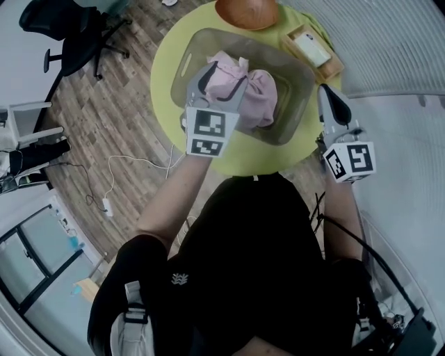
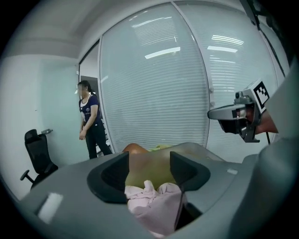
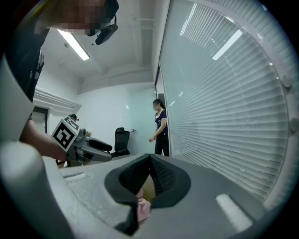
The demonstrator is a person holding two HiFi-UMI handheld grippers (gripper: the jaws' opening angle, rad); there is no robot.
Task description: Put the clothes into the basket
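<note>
A heap of pink clothes (image 1: 259,94) lies inside the clear plastic basket (image 1: 182,61) on the round yellow-green table (image 1: 164,104). My left gripper (image 1: 224,78) hovers over the heap's left part with its jaws open. In the left gripper view the pink cloth (image 2: 154,207) lies just below the gap of the left gripper (image 2: 150,168), and neither pad presses on it. My right gripper (image 1: 325,94) is held by the basket's right rim, its jaws shut and tips meeting. The right gripper (image 3: 148,161) shows a bit of pink cloth (image 3: 142,210) below it.
A wooden bowl (image 1: 247,10) and a wooden tray (image 1: 313,49) with a white item sit at the table's far side. An office chair (image 1: 76,35) and a cable (image 1: 111,174) are on the floor to the left. A person (image 2: 91,121) stands beside the blinds.
</note>
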